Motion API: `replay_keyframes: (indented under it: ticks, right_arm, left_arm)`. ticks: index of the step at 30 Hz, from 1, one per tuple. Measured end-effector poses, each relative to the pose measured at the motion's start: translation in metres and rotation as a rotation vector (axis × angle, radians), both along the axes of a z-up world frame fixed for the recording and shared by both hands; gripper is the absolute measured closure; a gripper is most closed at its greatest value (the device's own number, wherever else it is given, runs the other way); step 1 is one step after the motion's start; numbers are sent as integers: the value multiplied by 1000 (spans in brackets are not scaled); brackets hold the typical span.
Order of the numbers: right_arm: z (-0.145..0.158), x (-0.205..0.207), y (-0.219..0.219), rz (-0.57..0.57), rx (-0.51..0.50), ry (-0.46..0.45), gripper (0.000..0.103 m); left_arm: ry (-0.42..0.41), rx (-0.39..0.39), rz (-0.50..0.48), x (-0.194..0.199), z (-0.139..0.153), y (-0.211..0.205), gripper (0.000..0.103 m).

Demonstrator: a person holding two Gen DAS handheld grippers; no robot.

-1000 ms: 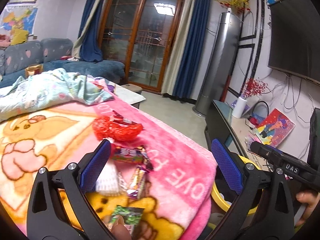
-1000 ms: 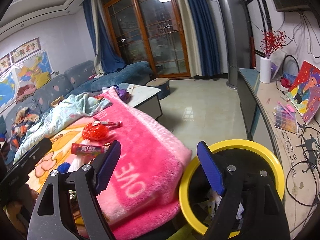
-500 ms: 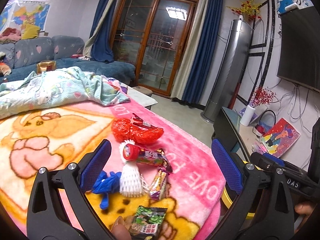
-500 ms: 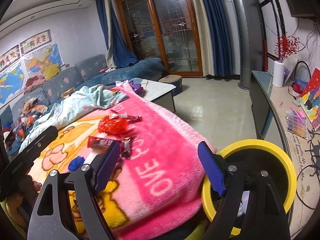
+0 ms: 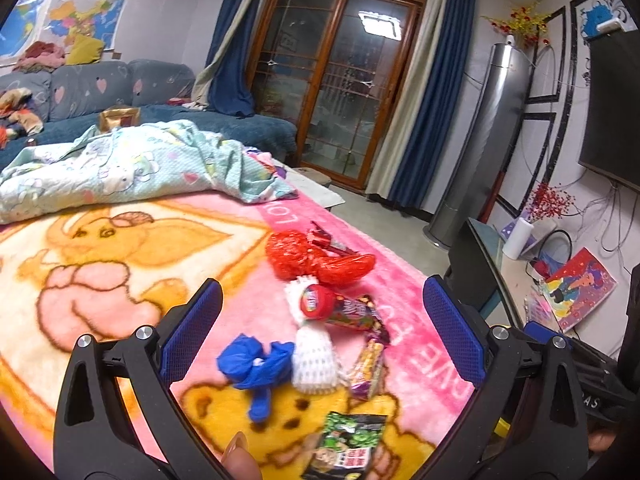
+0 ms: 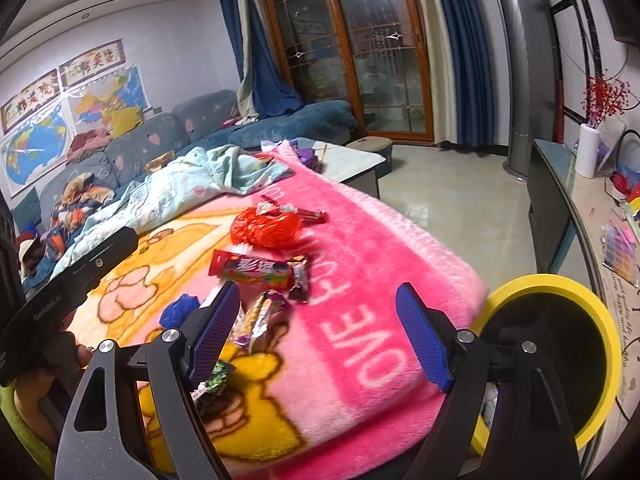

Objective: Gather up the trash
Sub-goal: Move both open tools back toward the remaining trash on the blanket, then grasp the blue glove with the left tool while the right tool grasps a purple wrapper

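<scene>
- Left gripper (image 5: 322,322) hovering with jaws spread wide, nothing between the pads, above a cluster of litter on the pink cartoon blanket (image 5: 120,264).
- Lying framed between those jaws: blue crumpled bag (image 5: 256,364), white foam net (image 5: 312,360) touching it, candy tube (image 5: 340,310) with a red cap, purple wrapper (image 5: 370,368) just beside the net.
- Resting farther back: red plastic bag (image 5: 312,258); sitting nearest the camera: green snack packet (image 5: 352,438).
- Right gripper (image 6: 318,332) also gaping wide and empty, pointing over the blanket's edge with its bare pink lettered border between the jaws, its left pad overlapping the purple wrapper (image 6: 260,318).
- Standing on the floor just beside the blanket's edge: yellow-rimmed bin (image 6: 560,284).
- Bunching up behind the litter: pale green quilt (image 5: 132,168).
</scene>
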State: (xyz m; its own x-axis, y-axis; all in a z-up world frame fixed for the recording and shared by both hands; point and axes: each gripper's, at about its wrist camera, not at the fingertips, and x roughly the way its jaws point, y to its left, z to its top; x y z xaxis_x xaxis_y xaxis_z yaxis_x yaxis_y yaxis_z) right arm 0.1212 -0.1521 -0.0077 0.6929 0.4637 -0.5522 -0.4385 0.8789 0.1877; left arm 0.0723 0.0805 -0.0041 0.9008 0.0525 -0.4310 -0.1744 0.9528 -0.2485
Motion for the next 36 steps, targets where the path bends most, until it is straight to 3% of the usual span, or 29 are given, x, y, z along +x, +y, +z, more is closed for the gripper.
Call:
replay_keyframes:
  ticks: [15,26,30,36]
  right_arm:
    - [-23,11,52,70,-25,47,25]
    - [-54,34,78,82,-88,121,26]
    - [-62,45,85,86,-90,156,32]
    - [-74,57,92,88,-82,209,48]
  left_arm:
    - [66,-41,59,-1,-18,37,11]
    - [176,-194,75,9,-54,76,14]
    - [210,-241,46,13,-66,75,25]
    - [247,-261,-18,21,-79,60,30]
